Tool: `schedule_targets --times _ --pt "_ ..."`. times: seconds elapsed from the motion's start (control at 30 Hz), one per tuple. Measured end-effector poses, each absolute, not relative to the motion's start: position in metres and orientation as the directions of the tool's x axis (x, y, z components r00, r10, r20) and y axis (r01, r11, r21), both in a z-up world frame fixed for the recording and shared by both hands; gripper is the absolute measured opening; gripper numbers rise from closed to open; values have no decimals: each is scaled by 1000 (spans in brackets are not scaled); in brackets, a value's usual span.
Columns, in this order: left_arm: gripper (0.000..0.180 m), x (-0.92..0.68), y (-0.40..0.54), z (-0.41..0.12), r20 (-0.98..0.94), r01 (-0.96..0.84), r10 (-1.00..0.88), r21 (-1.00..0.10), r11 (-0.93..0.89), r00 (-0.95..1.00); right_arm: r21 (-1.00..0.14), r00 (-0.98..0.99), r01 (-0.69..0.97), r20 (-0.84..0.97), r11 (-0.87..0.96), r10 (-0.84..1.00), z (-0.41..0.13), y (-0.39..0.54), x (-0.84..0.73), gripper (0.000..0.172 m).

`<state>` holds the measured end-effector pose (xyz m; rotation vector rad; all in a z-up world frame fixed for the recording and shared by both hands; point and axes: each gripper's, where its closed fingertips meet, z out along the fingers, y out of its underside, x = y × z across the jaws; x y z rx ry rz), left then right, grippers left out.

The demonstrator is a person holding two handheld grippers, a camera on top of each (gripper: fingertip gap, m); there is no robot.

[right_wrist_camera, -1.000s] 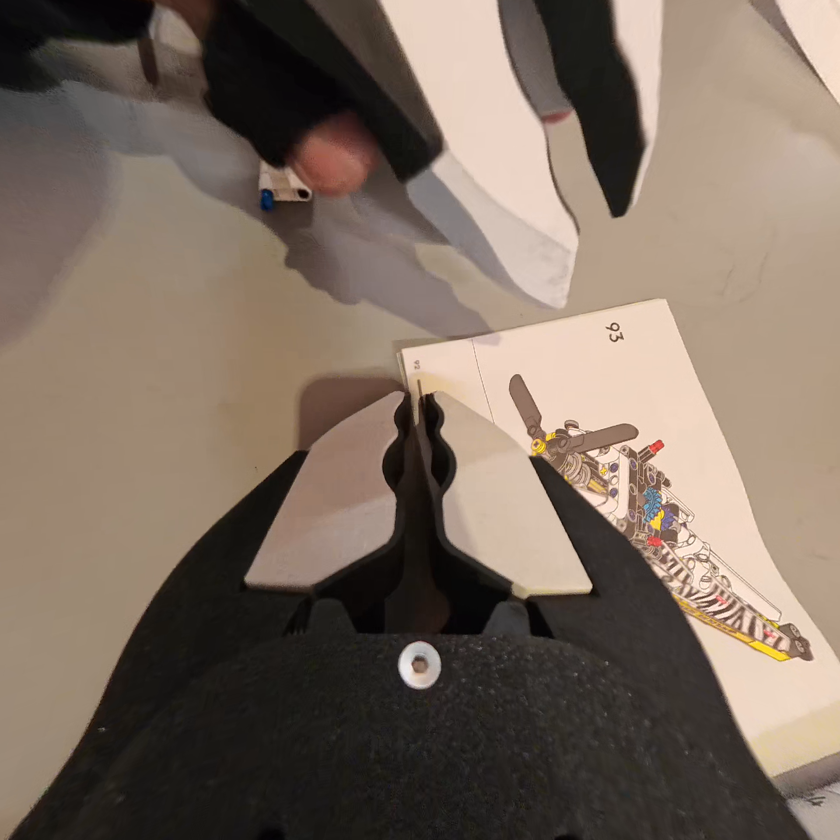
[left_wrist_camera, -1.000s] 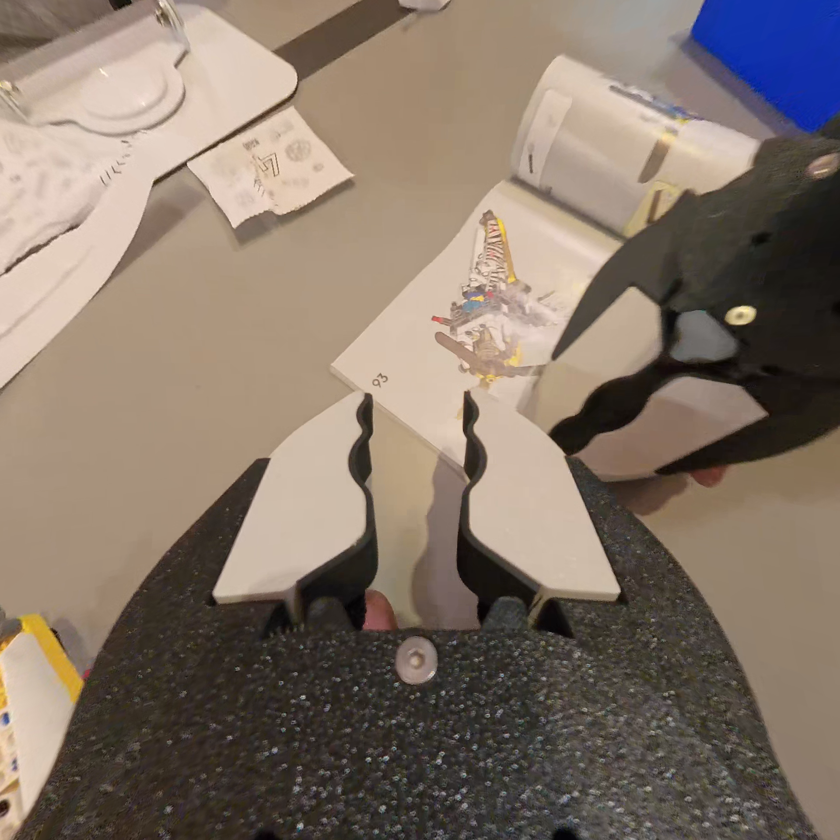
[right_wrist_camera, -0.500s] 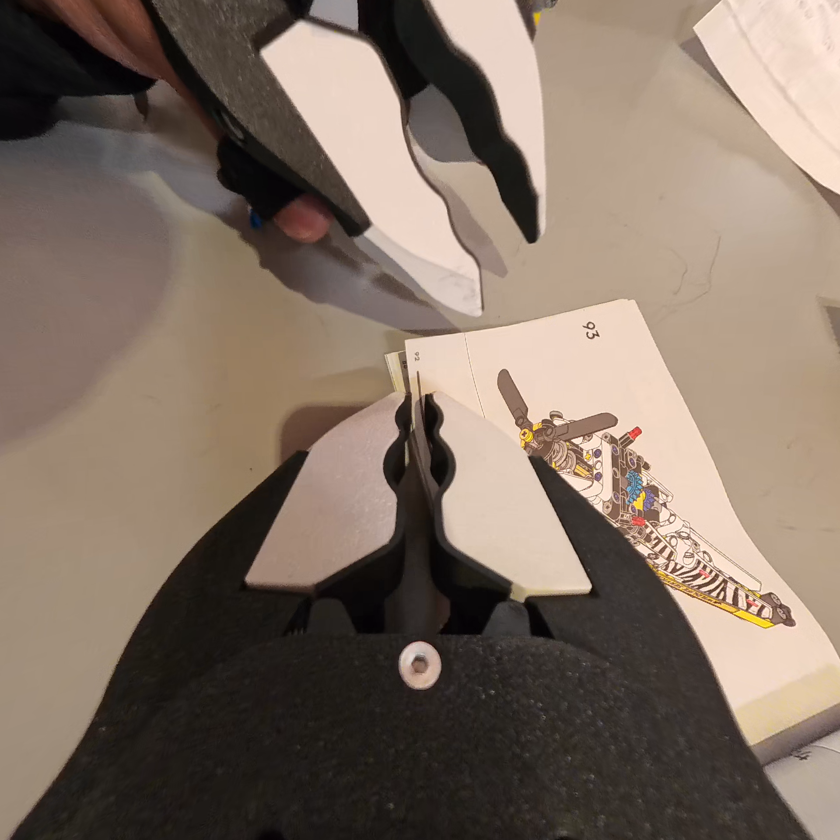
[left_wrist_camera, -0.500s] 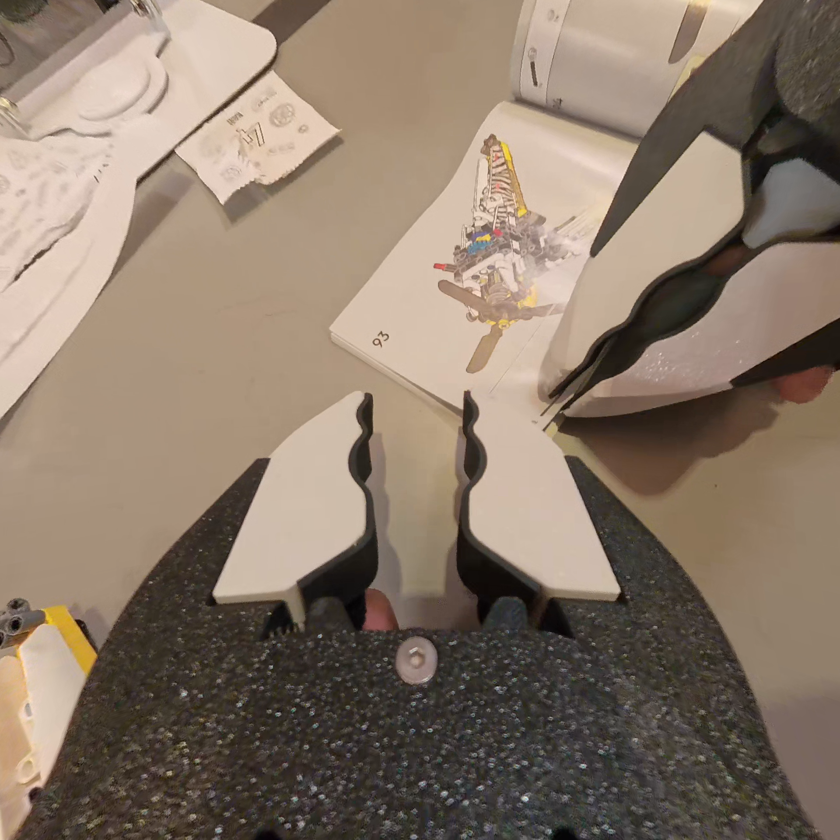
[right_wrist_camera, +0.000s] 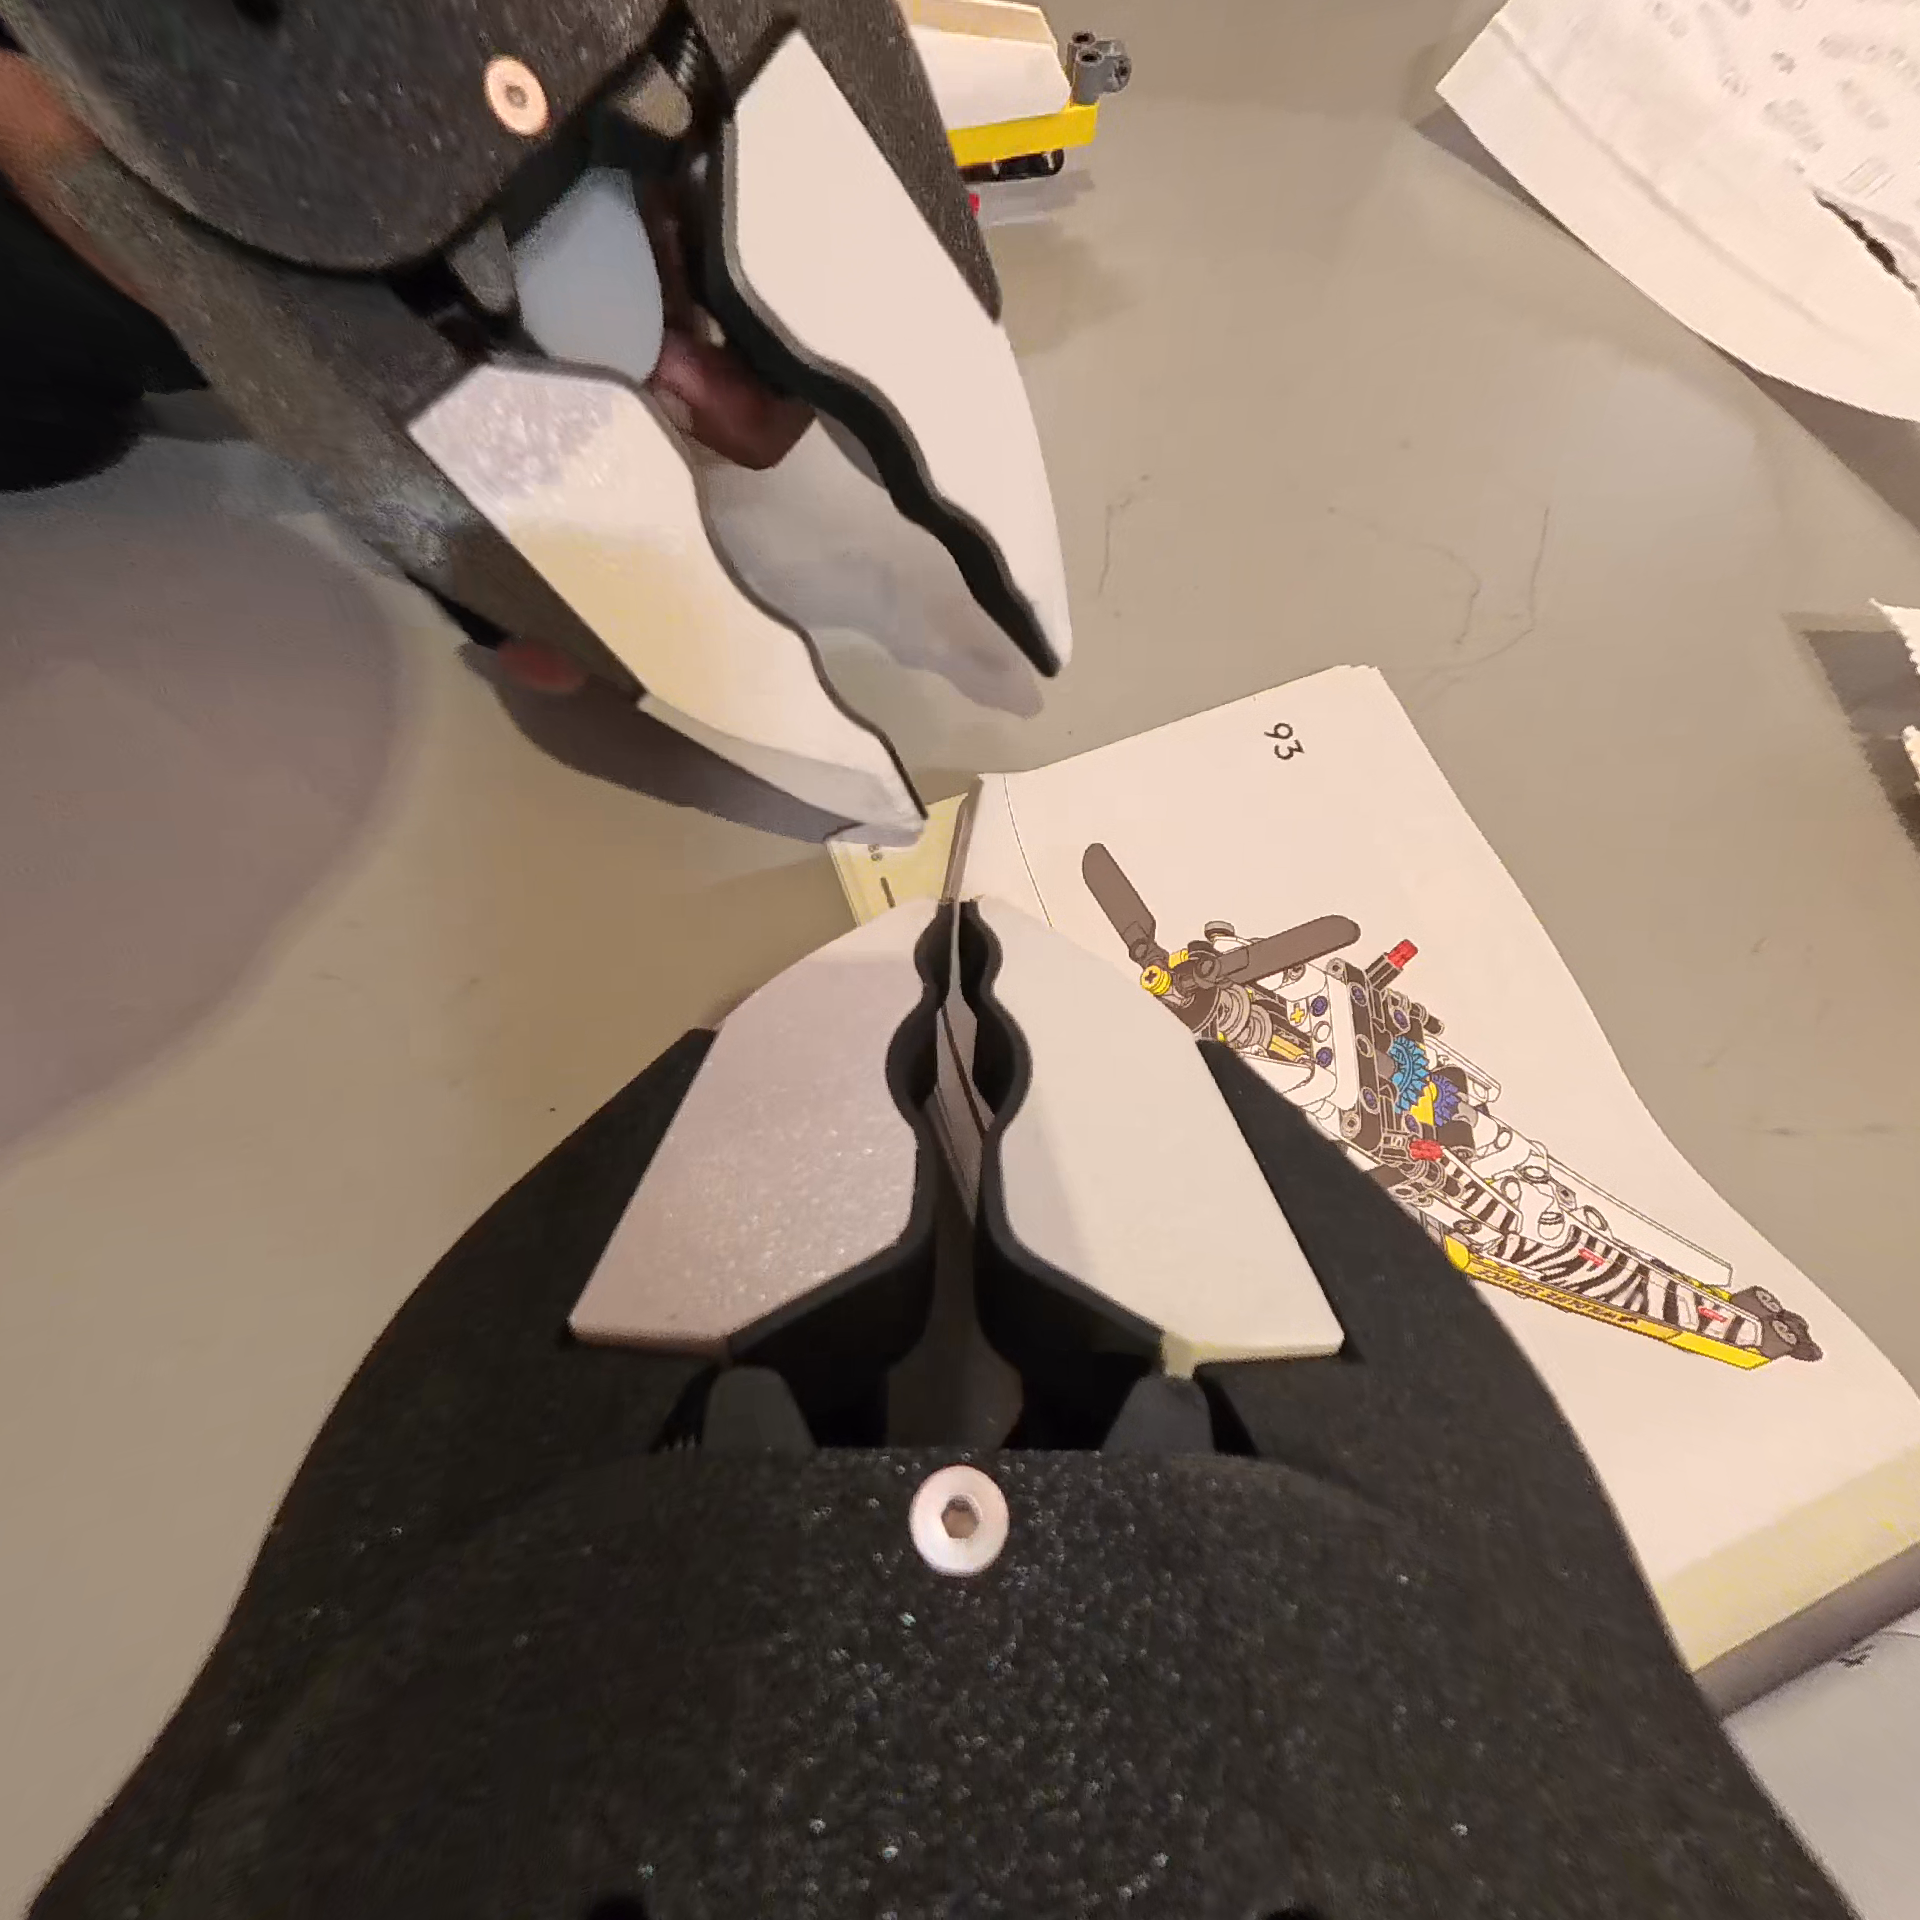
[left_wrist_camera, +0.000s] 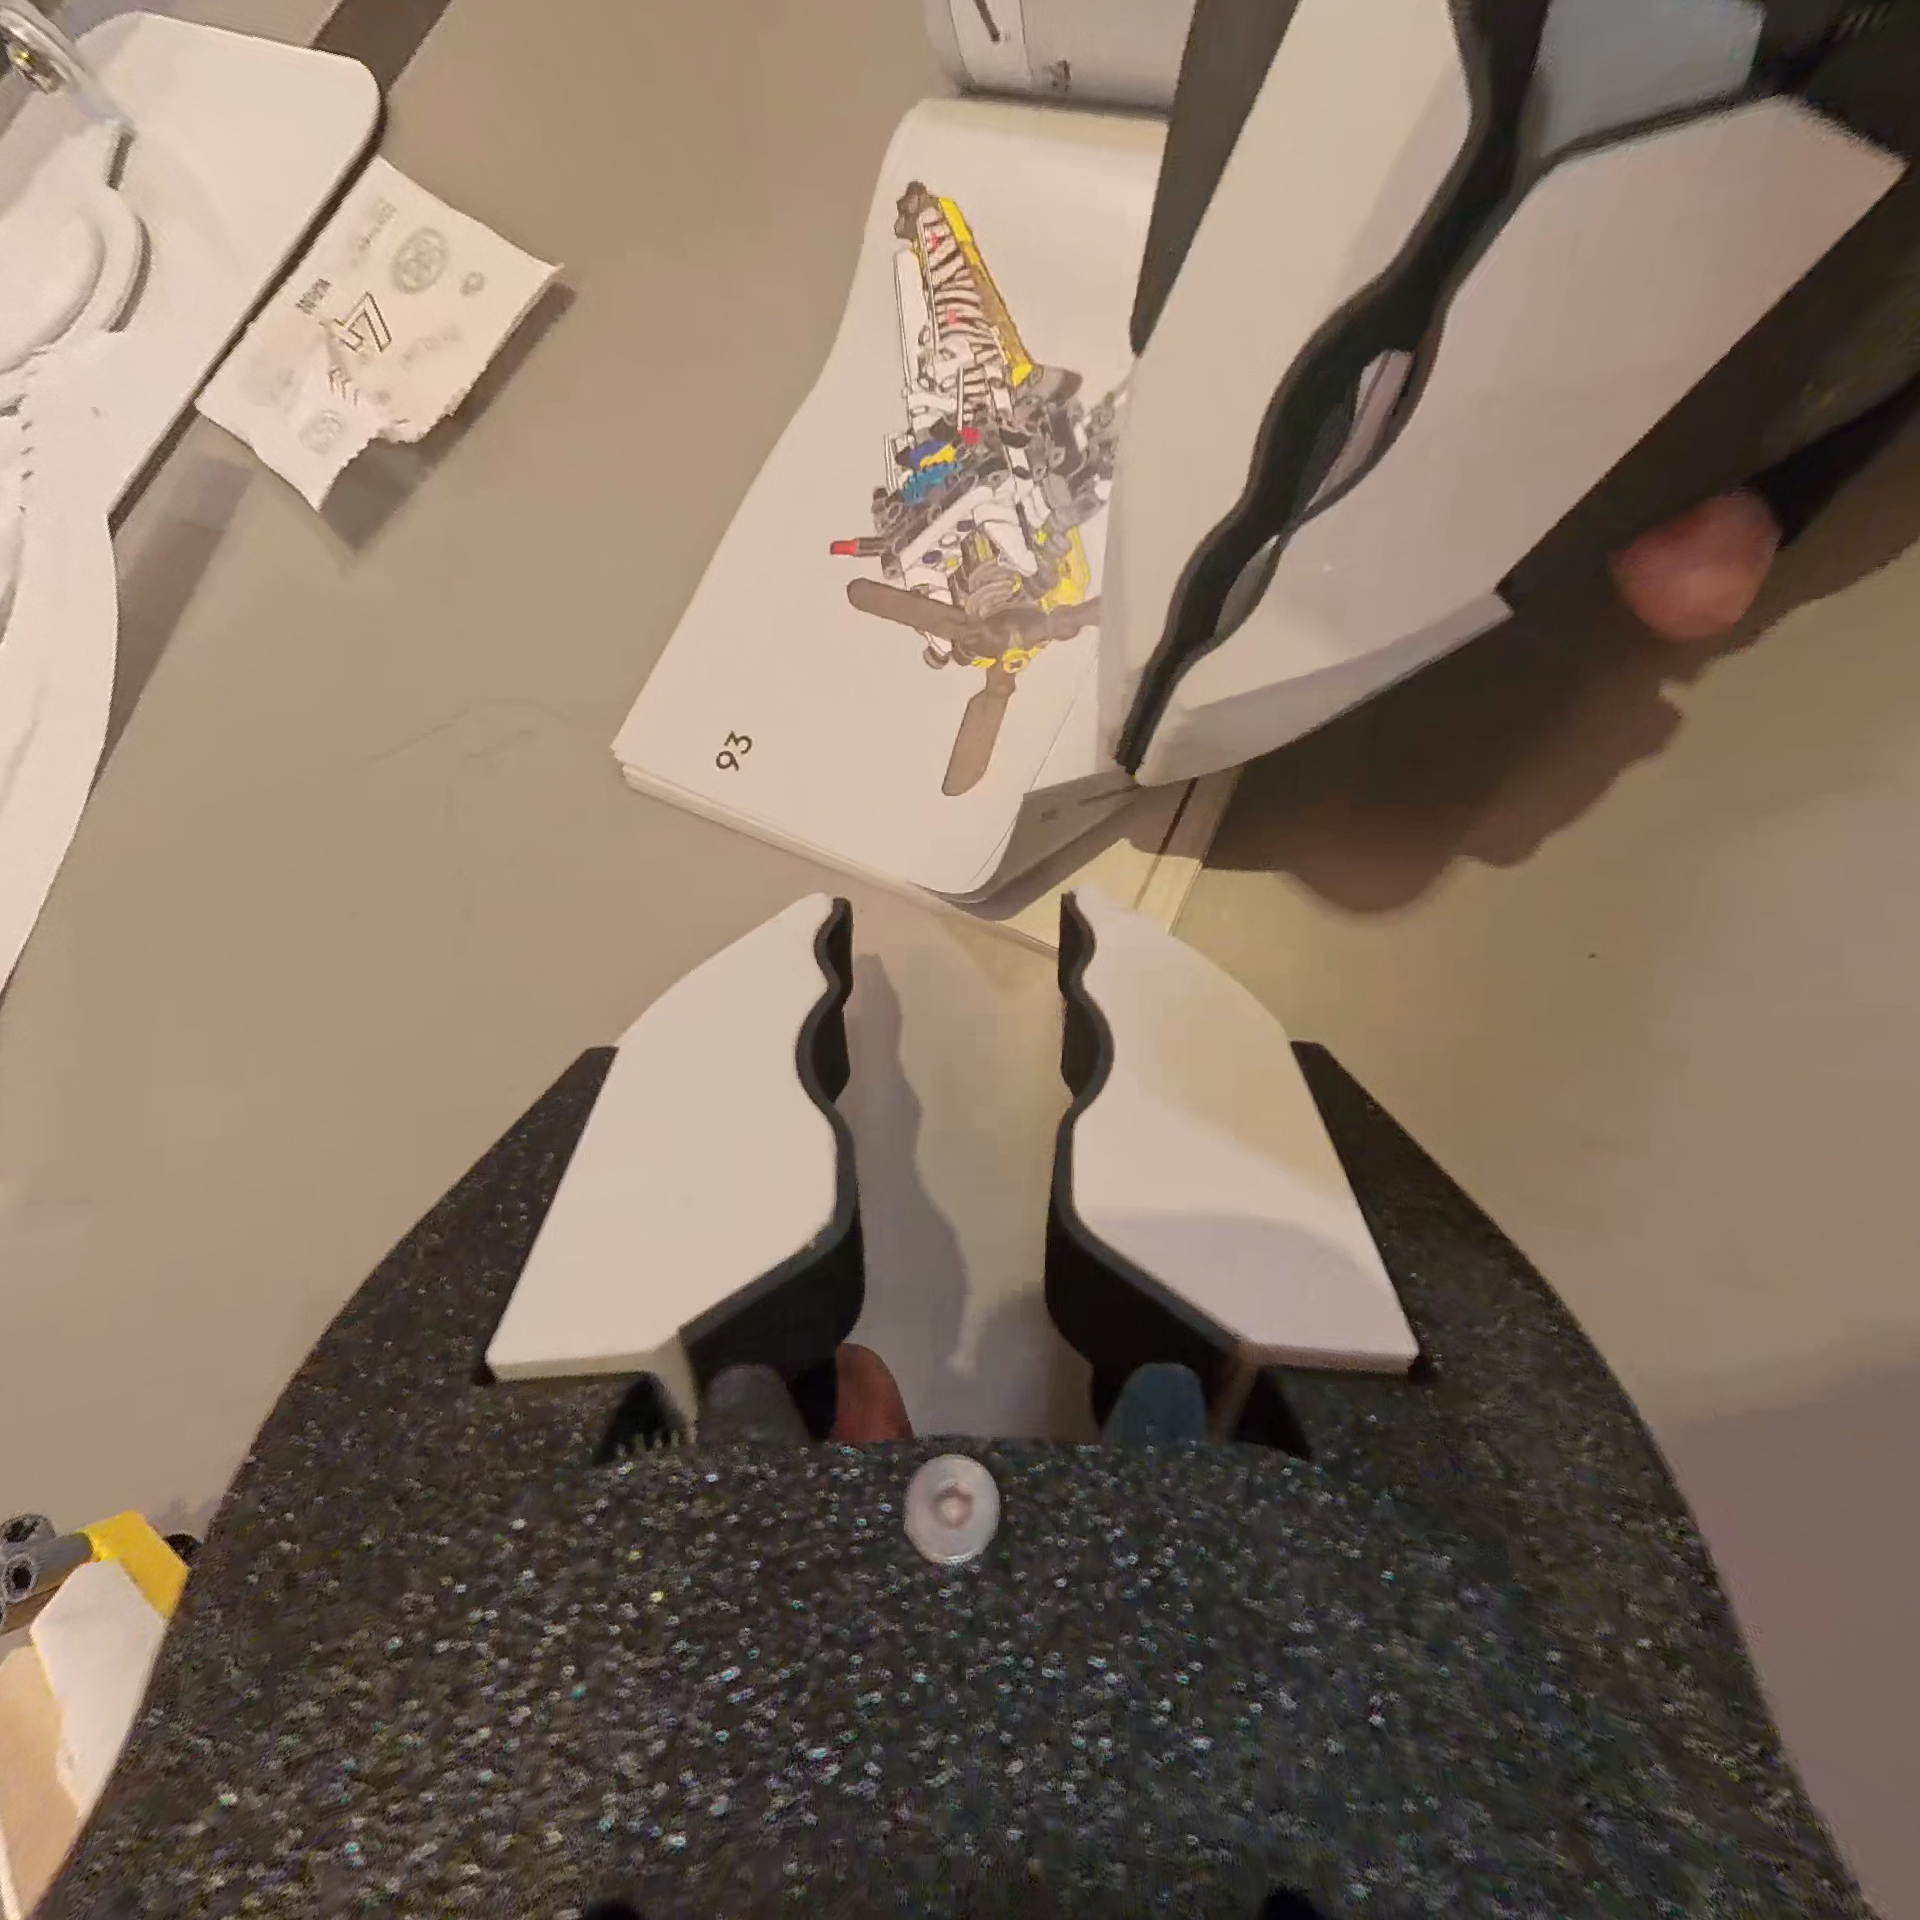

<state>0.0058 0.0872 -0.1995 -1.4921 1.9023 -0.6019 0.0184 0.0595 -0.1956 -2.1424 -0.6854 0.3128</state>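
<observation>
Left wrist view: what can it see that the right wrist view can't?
Only the left wrist view shows the torn paper slip with printed symbols and the white roll behind the booklet. Only the right wrist view shows the big printed sheet at top right and the right gripper pinching booklet pages edge-on. Both show the open booklet with its plane drawing, the yellow and white brick model, and the open, empty left gripper.

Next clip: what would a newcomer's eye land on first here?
The open instruction booklet lying on the grey table, showing a colourful zebra-striped model drawing. The right gripper has pinched one of its pages on edge at the near corner. The left gripper faces it with jaws apart and empty, beside that same corner.
</observation>
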Motion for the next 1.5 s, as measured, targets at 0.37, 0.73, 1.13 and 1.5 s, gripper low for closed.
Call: schedule_targets --times 0.37,0.73,1.13,1.5 --pt "40 10 95 -206 -237 -688 -966 -685 241 -103 -779 800 390 21 -492 600 -198 56 15 11" --pt "40 11 94 -202 -222 -670 -970 -706 228 -96 -813 798 366 25 -452 603 -189 59 8 16" --pt "40 12 91 -204 -224 -676 -969 -698 237 -108 -826 815 320 -9 -464 580 -188 63 8 16" --pt "40 10 92 -206 -217 -686 -970 -690 230 -108 -826 830 281 -47 -488 556 -188 64 13 14"
